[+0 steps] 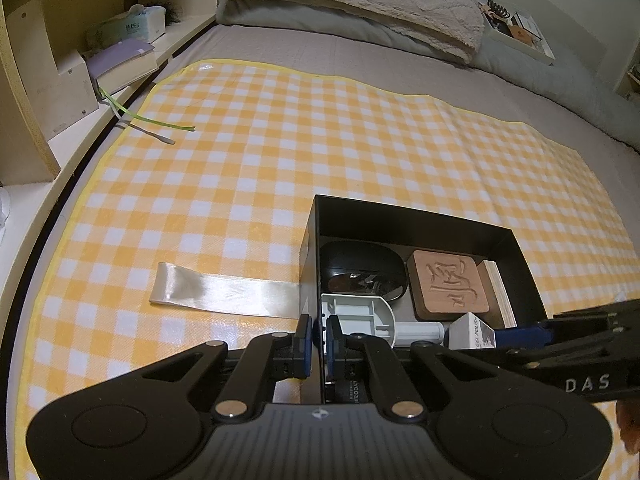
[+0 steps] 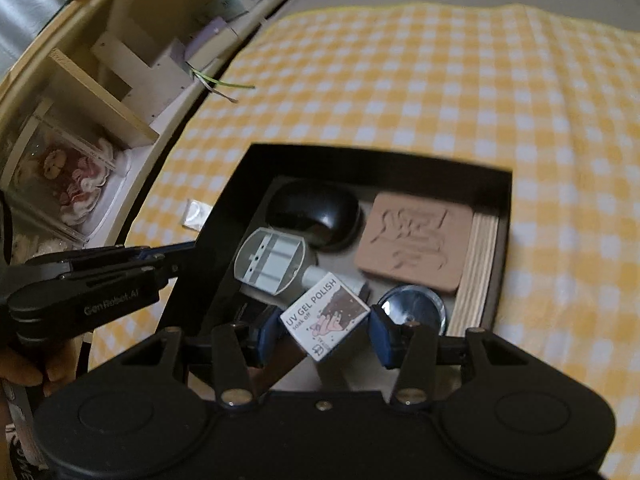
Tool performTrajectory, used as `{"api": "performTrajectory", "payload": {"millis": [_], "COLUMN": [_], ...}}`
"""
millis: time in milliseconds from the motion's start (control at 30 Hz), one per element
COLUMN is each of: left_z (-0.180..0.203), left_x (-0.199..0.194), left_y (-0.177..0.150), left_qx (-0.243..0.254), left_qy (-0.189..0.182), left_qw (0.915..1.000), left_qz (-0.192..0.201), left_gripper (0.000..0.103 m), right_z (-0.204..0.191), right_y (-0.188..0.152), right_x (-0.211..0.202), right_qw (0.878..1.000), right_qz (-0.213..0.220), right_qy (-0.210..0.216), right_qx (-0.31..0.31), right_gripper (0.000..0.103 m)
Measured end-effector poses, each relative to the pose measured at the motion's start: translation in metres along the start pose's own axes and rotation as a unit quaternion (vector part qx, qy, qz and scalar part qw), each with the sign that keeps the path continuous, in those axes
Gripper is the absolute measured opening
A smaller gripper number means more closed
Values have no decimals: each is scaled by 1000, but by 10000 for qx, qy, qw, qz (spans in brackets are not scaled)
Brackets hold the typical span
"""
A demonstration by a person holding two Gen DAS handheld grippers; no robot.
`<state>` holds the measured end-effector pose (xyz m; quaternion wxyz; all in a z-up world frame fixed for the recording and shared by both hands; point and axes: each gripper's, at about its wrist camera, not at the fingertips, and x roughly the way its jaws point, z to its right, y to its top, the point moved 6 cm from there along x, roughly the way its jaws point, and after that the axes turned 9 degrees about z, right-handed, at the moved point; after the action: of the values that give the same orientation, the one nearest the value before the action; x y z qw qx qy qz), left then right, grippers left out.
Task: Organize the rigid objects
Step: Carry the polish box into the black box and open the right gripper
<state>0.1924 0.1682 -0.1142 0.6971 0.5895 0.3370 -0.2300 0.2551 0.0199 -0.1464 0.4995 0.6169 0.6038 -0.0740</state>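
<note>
Left gripper is clamped on near-left wall of black box. UV gel polish box is held btwn pads of right gripper, over box's near end, w/ mouse & carved wooden block farther in.

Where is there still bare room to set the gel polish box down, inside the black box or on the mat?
The black box is crowded: mouse, carved wooden block, white plastic part, round tin. The checked mat is bare between the satin ribbon and the pillow.
</note>
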Motion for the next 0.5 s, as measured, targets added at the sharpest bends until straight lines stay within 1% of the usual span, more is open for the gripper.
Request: {"api": "performTrajectory", "payload": {"millis": [67, 233, 367, 433, 500], "left_z": [0, 0, 3, 3, 3], "left_x": [-1, -1, -2, -2, -2], "left_y": [0, 2, 2, 2, 3], "left_qx": [-8, -2, 28, 27, 19], "left_qy": [-23, -41, -17, -13, -15], "left_qw": [10000, 10000, 10000, 10000, 10000], "left_qz": [3, 9, 22, 25, 30], "left_gripper": [8, 8, 8, 8, 8], "right_z": [0, 12, 19, 17, 11], "right_y": [-2, -5, -6, -5, -6], "right_x": [-4, -17, -18, -13, -7], "right_qw": [9998, 9990, 9981, 9979, 9975], "right_qz": [70, 155, 228, 212, 235], "right_qy": [-166, -401, -396, -331, -352], "right_qx": [-8, 107, 420, 518, 566], "right_gripper": [49, 49, 49, 49, 50]}}
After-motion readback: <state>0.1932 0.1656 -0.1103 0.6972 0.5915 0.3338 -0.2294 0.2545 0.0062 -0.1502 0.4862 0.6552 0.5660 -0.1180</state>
